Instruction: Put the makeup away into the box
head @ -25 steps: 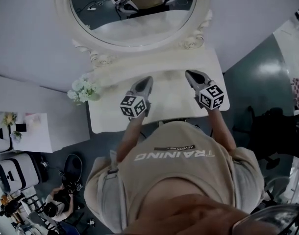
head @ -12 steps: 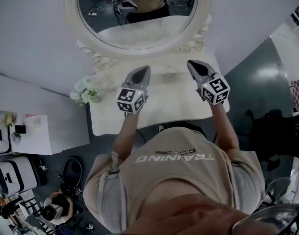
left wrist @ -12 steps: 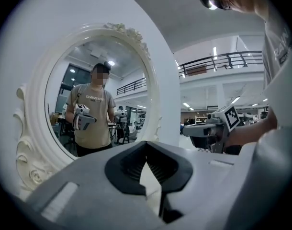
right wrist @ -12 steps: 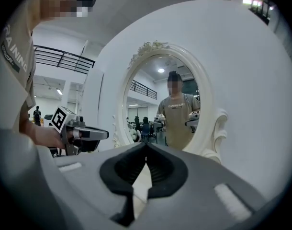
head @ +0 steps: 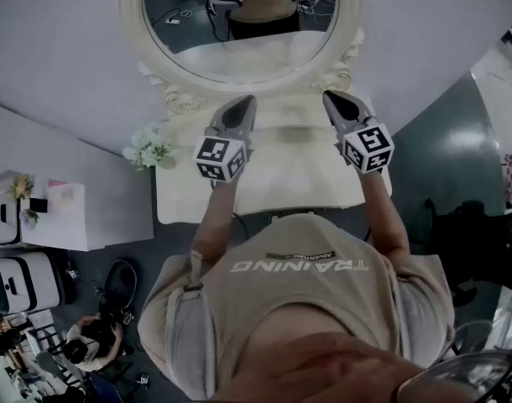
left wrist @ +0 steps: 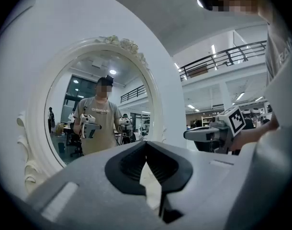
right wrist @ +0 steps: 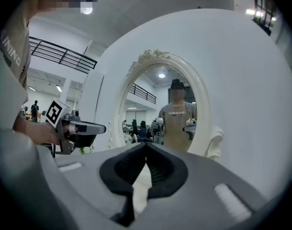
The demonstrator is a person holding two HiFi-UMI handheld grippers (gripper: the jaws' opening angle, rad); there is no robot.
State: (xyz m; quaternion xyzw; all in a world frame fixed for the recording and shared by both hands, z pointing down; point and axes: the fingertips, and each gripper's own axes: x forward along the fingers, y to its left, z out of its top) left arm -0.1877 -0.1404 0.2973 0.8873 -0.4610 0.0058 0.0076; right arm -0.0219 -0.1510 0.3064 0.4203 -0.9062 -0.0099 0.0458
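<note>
White surface [head: 273, 191] lies below both tools; no makeup or box is seen there. On left tool [head: 246, 106] & right tool [head: 331, 101] jaws are closed, nothing gripped. Makeup prob. small, light, slick: to be pinched mid-body, gently.

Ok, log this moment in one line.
left gripper: shut, empty | right gripper: shut, empty | both above dressing table, facing oval mirror
</note>
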